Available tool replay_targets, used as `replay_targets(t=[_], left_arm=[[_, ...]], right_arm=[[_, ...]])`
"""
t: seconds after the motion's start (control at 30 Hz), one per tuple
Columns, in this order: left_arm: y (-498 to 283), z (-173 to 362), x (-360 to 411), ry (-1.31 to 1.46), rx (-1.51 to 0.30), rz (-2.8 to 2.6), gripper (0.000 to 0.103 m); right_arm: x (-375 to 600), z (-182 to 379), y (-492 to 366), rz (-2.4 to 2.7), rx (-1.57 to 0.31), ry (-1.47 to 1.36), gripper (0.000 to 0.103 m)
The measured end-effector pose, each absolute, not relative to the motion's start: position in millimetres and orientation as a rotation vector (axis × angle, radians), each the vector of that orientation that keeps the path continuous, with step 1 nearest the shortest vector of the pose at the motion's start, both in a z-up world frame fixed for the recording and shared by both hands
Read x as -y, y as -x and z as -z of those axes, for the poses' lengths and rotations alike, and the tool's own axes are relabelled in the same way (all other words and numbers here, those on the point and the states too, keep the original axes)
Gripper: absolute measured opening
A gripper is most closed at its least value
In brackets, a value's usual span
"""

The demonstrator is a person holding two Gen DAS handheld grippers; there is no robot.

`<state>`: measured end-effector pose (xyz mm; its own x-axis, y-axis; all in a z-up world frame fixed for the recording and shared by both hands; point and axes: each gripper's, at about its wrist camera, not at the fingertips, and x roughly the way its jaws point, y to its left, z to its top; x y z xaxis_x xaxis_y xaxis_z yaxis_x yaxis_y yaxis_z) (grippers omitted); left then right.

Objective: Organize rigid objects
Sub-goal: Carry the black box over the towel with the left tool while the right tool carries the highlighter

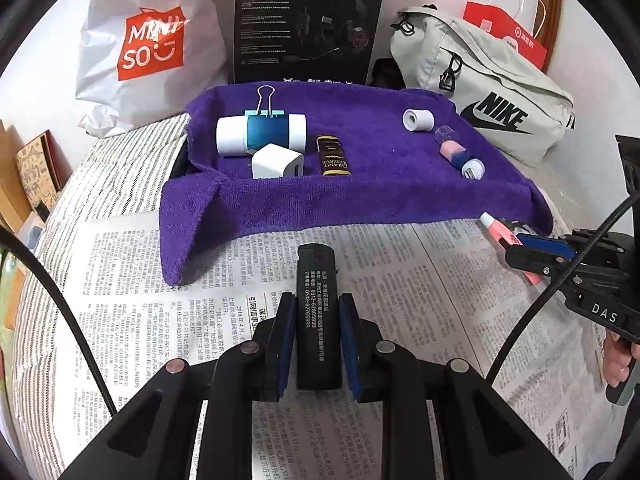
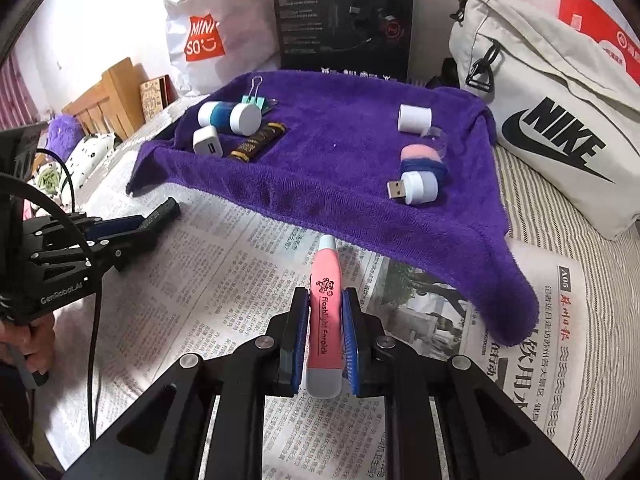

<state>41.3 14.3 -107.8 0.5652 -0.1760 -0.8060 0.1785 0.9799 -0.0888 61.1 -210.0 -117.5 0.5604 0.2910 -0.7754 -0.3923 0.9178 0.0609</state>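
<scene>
My left gripper (image 1: 317, 304) is shut on a black lighter (image 1: 318, 312) with white print, held over the newspaper just before the purple towel (image 1: 360, 204). My right gripper (image 2: 326, 300) is shut on a pink flashlight earpick (image 2: 326, 308), also over the newspaper before the towel (image 2: 340, 200). On the towel's left lie a blue-and-white case (image 1: 262, 132), a binder clip (image 1: 266, 104), a white charger (image 1: 278, 162) and a dark gold-printed box (image 1: 334, 156). On its right lie a white cap (image 1: 418, 120), a pink-and-blue item (image 1: 454, 152) and a white USB plug (image 2: 416, 186).
Newspaper (image 1: 240, 280) covers a striped bed. Behind the towel stand a Miniso bag (image 1: 148, 44), a black headset box (image 1: 308, 28) and a Nike bag (image 1: 492, 96). The right gripper shows at the left wrist view's right edge (image 1: 532, 256); the left gripper shows in the right wrist view (image 2: 132, 232).
</scene>
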Motion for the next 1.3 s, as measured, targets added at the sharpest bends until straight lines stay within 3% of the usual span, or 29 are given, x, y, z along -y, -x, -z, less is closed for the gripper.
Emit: replay_targets(t=[1.3], left_arm=[[-92,41,16,0.0,-0.924,0.255,0.021]], right_arm=[[251,60,-99,-0.419,-0.827,0.014,0.017]])
